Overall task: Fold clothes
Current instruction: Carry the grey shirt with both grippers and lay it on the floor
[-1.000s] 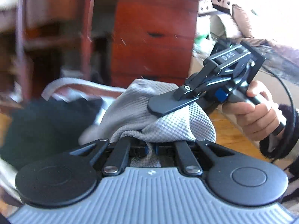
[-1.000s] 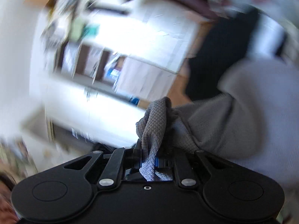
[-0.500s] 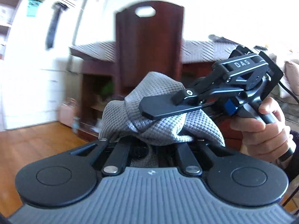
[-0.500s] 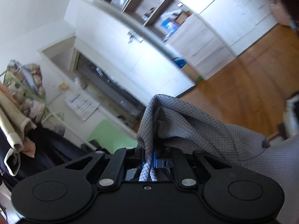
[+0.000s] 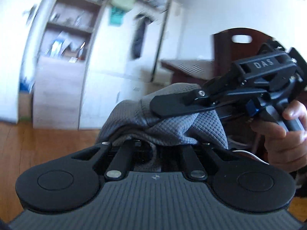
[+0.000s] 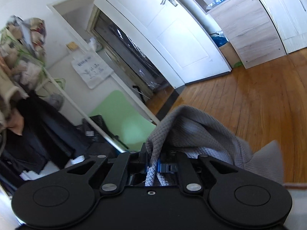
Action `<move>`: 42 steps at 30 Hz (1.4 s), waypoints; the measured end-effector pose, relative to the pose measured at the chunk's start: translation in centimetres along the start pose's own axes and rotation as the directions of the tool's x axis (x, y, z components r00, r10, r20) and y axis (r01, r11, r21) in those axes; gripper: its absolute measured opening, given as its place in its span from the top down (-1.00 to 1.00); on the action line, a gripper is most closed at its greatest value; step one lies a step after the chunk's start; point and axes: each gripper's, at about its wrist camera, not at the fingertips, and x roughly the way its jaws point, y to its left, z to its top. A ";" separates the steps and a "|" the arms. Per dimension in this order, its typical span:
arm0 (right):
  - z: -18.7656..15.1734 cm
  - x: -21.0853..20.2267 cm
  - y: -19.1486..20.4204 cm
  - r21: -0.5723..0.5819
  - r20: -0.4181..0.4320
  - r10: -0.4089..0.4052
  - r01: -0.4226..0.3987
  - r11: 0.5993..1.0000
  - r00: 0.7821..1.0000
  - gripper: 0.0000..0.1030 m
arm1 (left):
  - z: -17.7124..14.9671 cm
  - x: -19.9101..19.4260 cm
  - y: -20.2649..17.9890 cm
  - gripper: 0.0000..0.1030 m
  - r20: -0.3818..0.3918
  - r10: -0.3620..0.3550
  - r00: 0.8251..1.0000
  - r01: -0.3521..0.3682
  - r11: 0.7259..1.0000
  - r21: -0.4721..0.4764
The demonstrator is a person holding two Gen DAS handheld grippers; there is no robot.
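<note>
clearly, in the left wrist view, the grey garment was bunched right at the mouth of the left gripper, its waffle-knit cloth pulled down between the closed fingers so that the tips were hidden under it. just to the right of that bunch and touching it, the right gripper lay almost crosswise over the cloth, one flat finger pressed on top of the fold, with the person's hand on its handle further right of the garment. behind the garment stood a dark wooden chair, and wooden floor showed lower left of it. in the right wrist view, the same garment rose as a peaked fold straight out of the right gripper, whose jaws were clamped tight on a thin edge of cloth, the rest draping off to the right of that pinch and out of frame. so both grips sat close together on one short stretch of the garment, held up in the air above the floor with no surface under it in view; which way its long axis ran could not be told. any spreading would turn on drawing the two pinches apart along that shared edge.
</note>
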 end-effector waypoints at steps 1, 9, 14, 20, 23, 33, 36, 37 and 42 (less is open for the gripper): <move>0.6 1.4 -0.3 -0.015 0.003 -0.031 0.031 0.999 1.000 0.77 | -0.2 1.0 1.9 0.83 -0.029 0.057 0.998 -0.058 0.998 -0.024; -1.2 13.3 -10.2 -0.339 0.148 -0.635 0.643 0.687 0.758 -0.16 | -11.1 4.9 15.6 0.13 -0.319 0.465 0.826 -0.525 0.841 -0.132; -7.9 16.7 -19.2 -0.331 -0.112 -0.659 0.598 0.730 0.744 -0.16 | -16.1 6.6 18.5 0.13 -0.483 0.347 0.804 -0.485 0.853 -0.195; -11.6 18.5 -25.0 -0.397 -0.268 -0.703 0.589 0.704 0.659 -0.16 | -19.0 10.1 19.9 0.09 -0.512 0.186 0.839 -0.373 0.881 -0.292; -11.3 18.6 -26.6 -0.388 -0.314 -0.696 0.581 0.715 0.646 -0.16 | -20.9 11.1 20.5 0.07 -0.514 0.091 0.853 -0.313 0.877 -0.363; -11.3 22.5 -29.2 -0.414 -0.410 -0.686 0.547 0.727 0.601 -0.16 | -24.0 16.0 21.7 -0.50 -0.513 0.068 0.856 -0.311 0.860 -0.404; -11.5 23.8 -29.9 -0.418 -0.402 -0.685 0.544 0.728 0.607 -0.17 | -24.5 16.1 21.5 0.87 -0.542 0.167 0.823 -0.374 0.878 -0.298; -11.6 24.2 -30.1 -0.421 -0.395 -0.685 0.543 0.727 0.612 -0.15 | -24.5 15.7 21.3 0.86 -0.541 0.226 0.810 -0.409 0.879 -0.246; -11.2 25.5 -30.6 -0.435 -0.328 -0.694 0.549 0.713 0.641 0.96 | -21.6 11.6 21.6 0.90 -0.369 0.413 0.833 -0.499 0.848 -0.176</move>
